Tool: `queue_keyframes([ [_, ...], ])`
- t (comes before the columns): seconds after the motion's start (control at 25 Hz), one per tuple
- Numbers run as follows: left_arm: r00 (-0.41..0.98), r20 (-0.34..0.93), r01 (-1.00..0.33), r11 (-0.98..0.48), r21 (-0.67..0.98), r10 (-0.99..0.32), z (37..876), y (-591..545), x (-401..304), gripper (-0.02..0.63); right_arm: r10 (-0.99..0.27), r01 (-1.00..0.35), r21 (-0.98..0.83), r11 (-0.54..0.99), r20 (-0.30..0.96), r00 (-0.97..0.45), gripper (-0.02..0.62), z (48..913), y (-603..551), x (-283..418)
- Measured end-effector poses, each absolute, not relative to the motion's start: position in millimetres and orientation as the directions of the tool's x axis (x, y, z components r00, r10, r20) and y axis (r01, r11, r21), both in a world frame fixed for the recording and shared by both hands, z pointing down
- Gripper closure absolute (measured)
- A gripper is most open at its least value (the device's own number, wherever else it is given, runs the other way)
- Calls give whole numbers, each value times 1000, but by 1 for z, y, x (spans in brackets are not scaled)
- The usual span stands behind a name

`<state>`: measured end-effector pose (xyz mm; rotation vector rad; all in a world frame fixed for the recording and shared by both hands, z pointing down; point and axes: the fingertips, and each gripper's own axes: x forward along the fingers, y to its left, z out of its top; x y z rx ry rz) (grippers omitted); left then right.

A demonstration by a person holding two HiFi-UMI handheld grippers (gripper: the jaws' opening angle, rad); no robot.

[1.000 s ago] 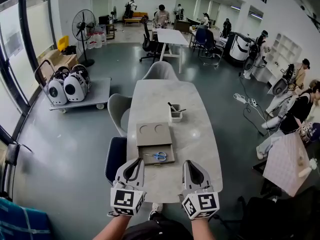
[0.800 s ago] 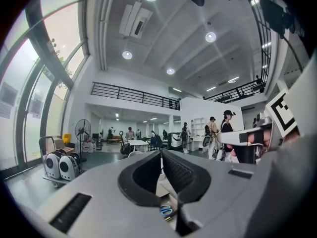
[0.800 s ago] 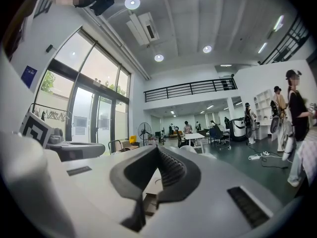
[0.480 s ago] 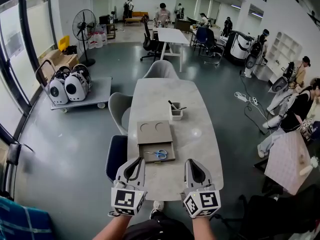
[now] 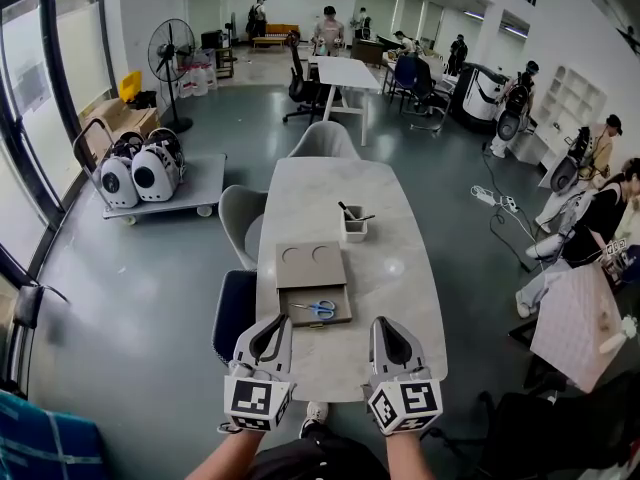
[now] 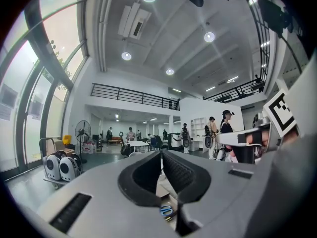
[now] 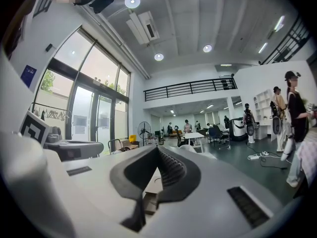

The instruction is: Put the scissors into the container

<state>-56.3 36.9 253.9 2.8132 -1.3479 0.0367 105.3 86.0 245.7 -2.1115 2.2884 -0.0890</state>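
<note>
- Lying flat in a shallow brown tray [image 5: 293, 299] on the table [image 5: 402, 298], the scissors [image 5: 319, 309] have their long axis across the table. In the head view the blades point left and the blue handles sit to the right.
- The white container [image 5: 352, 231] stands farther up the table, well apart from the scissors, with a brown lid [image 5: 310, 264] lying between it and the tray.
- The left gripper [image 5: 275, 321] and right gripper [image 5: 381, 323] are held side by side at the near table edge. Both are level and aim away from the person toward the tray, touching nothing.
- The left gripper's fingers [image 6: 174, 171] are together and empty, and the scissors' blue handles show below them.
- The right gripper's fingers [image 7: 171, 168] are likewise pressed together with nothing between them.
</note>
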Motion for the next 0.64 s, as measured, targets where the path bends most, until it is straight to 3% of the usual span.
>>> queue_keyframes([
  [0.64,626,32,-780,-626,5,-779,258,36,-54,583,-997,-995,-66,73,2,-73,600,249,84,108],
])
